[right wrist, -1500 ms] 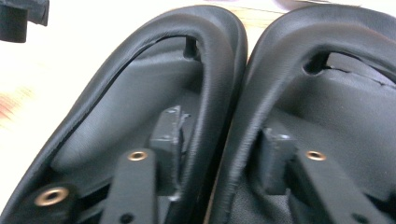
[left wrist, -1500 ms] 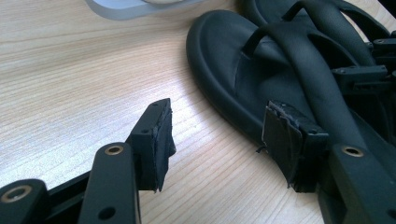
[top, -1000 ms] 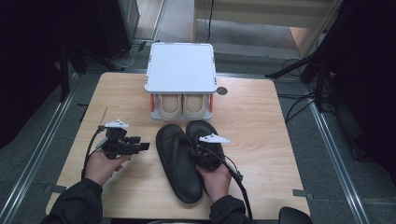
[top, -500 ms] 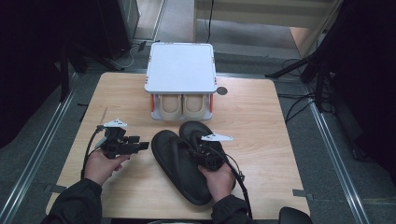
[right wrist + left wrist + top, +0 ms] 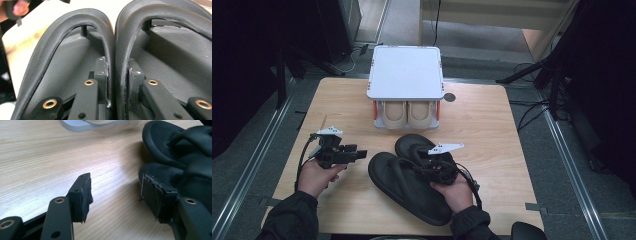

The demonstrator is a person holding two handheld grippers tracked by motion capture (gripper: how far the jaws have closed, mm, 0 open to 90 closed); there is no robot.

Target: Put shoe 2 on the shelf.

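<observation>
From above, I saw my right gripper clamping two black flip-flops together by their straps, low over the wooden table near the shoe rack. My left gripper hung open and empty beside them. The right gripper view showed both straps pinched between my jaws.

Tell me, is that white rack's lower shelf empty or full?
Full: the white rack holds a pair of beige shoes side by side under its top.
</observation>
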